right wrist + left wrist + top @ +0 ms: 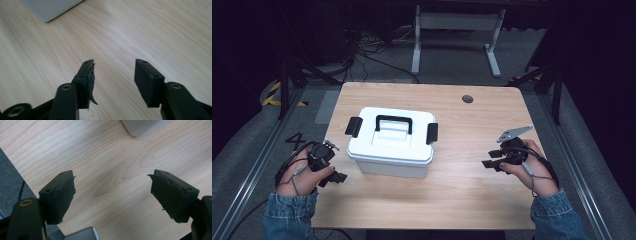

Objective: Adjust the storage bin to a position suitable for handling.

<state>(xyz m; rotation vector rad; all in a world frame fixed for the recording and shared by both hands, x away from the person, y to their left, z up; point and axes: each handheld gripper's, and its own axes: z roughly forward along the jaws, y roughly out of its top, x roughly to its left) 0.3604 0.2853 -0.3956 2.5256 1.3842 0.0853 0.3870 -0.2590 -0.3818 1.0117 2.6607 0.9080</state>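
A white plastic box (pixel 390 141) with a black handle (pixel 393 121) and two black side latches stands shut on the wooden table (pixel 472 185), left of centre. My left gripper (pixel 333 178) rests near the table's left edge, just left of the box, open with nothing between its jaws. A corner of the box (pixel 145 126) shows at the top of the left gripper view. My right gripper (pixel 492 163) hovers over the right part of the table, apart from the box, open and empty. The box's corner (pixel 48 8) appears at the top left of the right gripper view.
A round dark grommet hole (pixel 467 98) sits near the table's far edge. Beyond the table stands a white frame (pixel 457 30) on the grey floor, with cables (pixel 362 50) trailing left of it. Metal rails (pixel 247 175) run along both sides.
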